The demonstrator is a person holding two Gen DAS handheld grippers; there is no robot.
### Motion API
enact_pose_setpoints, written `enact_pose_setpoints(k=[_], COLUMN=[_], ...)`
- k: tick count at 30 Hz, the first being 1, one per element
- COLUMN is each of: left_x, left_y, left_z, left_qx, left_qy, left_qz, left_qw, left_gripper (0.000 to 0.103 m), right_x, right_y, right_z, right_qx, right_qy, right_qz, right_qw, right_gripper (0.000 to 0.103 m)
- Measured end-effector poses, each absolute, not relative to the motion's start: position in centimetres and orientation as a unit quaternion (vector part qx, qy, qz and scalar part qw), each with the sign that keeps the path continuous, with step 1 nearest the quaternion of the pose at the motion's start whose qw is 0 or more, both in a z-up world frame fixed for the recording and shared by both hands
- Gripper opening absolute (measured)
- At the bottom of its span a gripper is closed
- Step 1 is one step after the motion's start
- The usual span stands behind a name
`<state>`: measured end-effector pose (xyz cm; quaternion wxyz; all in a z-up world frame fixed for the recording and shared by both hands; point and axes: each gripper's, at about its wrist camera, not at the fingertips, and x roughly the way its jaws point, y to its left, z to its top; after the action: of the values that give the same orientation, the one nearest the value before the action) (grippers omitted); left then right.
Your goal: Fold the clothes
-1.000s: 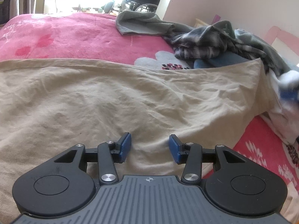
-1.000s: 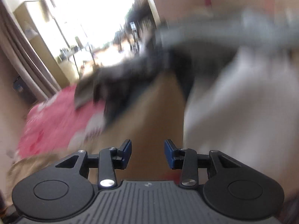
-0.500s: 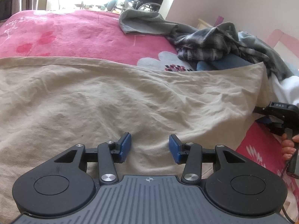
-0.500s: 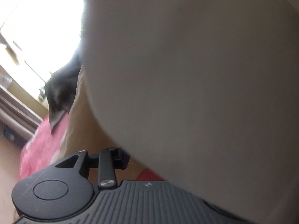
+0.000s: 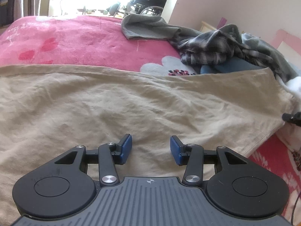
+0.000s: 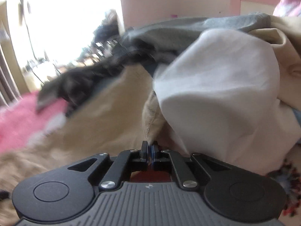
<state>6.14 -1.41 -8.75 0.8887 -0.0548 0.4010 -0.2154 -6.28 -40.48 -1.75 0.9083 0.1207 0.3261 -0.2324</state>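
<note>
Left wrist view: the left gripper (image 5: pixel 151 148) hovers half open and empty over the tan cloth (image 5: pixel 112 109), which lies spread across the near side of the bed (image 5: pixel 75 39).

Right wrist view: the right gripper (image 6: pixel 149 150) has just been closing and now pinches the cloth's right edge, beside a white garment (image 6: pixel 216 94). I judge a fold can begin.

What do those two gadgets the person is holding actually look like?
Both look alike. The left gripper and right gripper have a ribbed grey body with a small crosshair mark, two round black housings with disc insets, and black link arms with silver screws. Their jaws carry blue pads. A thin dark cable shows at the left view's lower right edge.
</note>
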Motion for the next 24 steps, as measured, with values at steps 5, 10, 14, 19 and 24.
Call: enact_pose_setpoints(k=[5, 10, 14, 19, 24], left_x=[6.1, 6.2, 6.5, 6.4, 4.4], left_y=[-1.9, -2.1, -2.1, -1.6, 0.5], left_z=[-8.9, -9.0, -9.2, -8.2, -4.8], left_qx=[-0.032, -0.023, -0.029, -0.049, -0.056], left_qy=[0.397, 0.392, 0.386, 0.385, 0.356], left_qz=[-0.215, -0.216, -0.215, -0.208, -0.22], left_qw=[0.892, 0.894, 0.897, 0.898, 0.907], left_gripper=[0.045, 0.045, 0.045, 0.045, 0.049], right_x=[-4.7, -7.1, -11.3, -10.6, -11.1], right_y=[-41.5, -42.0, -40.3, -39.0, -41.3], right_z=[-5.5, -4.7, -2.4, -1.0, 0.2], right_qx=[0.084, 0.079, 0.054, -0.008, 0.037], right_qy=[0.388, 0.395, 0.36, 0.325, 0.357], right_qz=[-0.282, -0.292, -0.246, -0.171, -0.117], right_qw=[0.874, 0.867, 0.898, 0.93, 0.926], right_gripper=[0.02, 0.029, 0.029, 0.028, 0.028])
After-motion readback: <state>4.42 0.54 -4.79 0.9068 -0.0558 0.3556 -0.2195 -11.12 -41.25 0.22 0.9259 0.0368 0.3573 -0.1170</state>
